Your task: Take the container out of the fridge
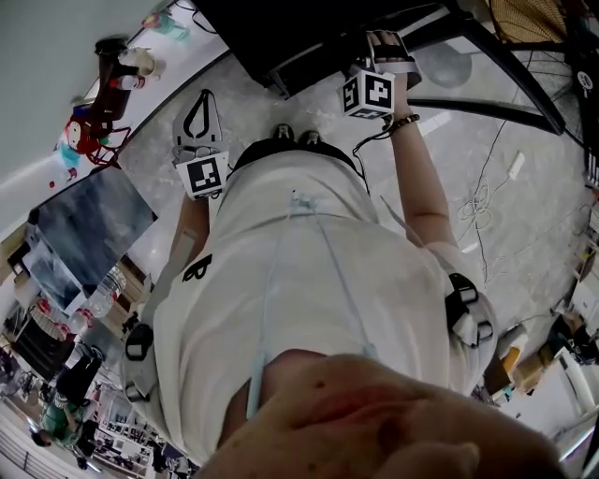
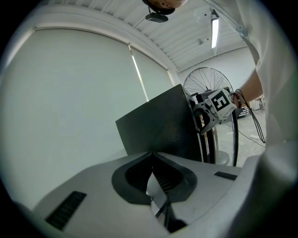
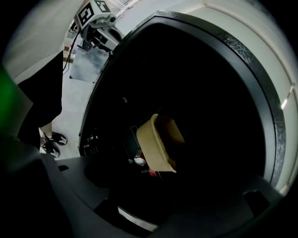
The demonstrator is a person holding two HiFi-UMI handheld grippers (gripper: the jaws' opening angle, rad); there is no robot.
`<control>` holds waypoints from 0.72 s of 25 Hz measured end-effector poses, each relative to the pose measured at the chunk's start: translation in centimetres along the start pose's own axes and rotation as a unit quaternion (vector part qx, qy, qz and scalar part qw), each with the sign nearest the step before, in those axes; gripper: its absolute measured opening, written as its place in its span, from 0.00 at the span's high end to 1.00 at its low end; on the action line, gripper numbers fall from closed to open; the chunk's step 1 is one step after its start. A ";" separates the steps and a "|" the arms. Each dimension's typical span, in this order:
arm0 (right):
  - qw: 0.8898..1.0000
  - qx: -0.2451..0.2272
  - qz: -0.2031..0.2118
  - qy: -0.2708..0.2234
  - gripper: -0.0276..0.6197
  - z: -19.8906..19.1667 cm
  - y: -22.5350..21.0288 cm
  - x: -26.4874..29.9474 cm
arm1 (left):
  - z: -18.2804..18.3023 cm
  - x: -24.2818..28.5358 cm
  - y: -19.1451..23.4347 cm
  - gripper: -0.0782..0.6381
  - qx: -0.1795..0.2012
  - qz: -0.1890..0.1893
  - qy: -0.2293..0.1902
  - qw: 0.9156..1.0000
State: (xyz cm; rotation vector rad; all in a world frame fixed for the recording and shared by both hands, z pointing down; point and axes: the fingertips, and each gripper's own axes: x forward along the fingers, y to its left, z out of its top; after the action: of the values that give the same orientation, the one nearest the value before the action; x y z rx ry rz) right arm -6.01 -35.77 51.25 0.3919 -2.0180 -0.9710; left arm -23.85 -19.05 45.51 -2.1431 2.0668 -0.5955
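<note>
A tan, bowl-like container (image 3: 160,142) sits inside the dark interior of the black fridge (image 3: 260,93), beyond my right gripper's jaws, with a small red-and-white item (image 3: 142,162) beside it. In the head view my right gripper (image 1: 386,39) reaches to the edge of the fridge (image 1: 309,28). Its jaws are lost in the dark in the right gripper view. My left gripper (image 1: 198,103) hangs away from the fridge on the left, shut (image 2: 152,155) with nothing in it. From there I see the fridge's outer side (image 2: 158,125) and the right gripper (image 2: 209,111).
A standing fan (image 2: 209,79) is behind the fridge. Cables (image 1: 482,201) lie on the grey floor at right. Toys (image 1: 94,122) and a leaning picture board (image 1: 89,220) are at left. The person's shoes (image 1: 295,136) stand just before the fridge.
</note>
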 end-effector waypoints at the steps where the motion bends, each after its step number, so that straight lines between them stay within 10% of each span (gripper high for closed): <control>1: 1.000 -0.012 0.000 0.002 0.45 0.1 0.1 0.3 | -0.1 -0.1 0.1 0.88 -0.001 0.001 0.000 1.000; 18: 0.987 -0.159 0.013 0.035 0.45 -0.2 0.4 4.8 | -0.1 -0.2 1.2 0.88 -0.005 0.019 0.000 1.000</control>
State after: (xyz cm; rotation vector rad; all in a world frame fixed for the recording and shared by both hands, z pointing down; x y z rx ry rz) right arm -8.75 -38.39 54.28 0.2216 -1.7625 -1.2215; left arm -24.98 -18.89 45.11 -2.1048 2.1100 -0.5803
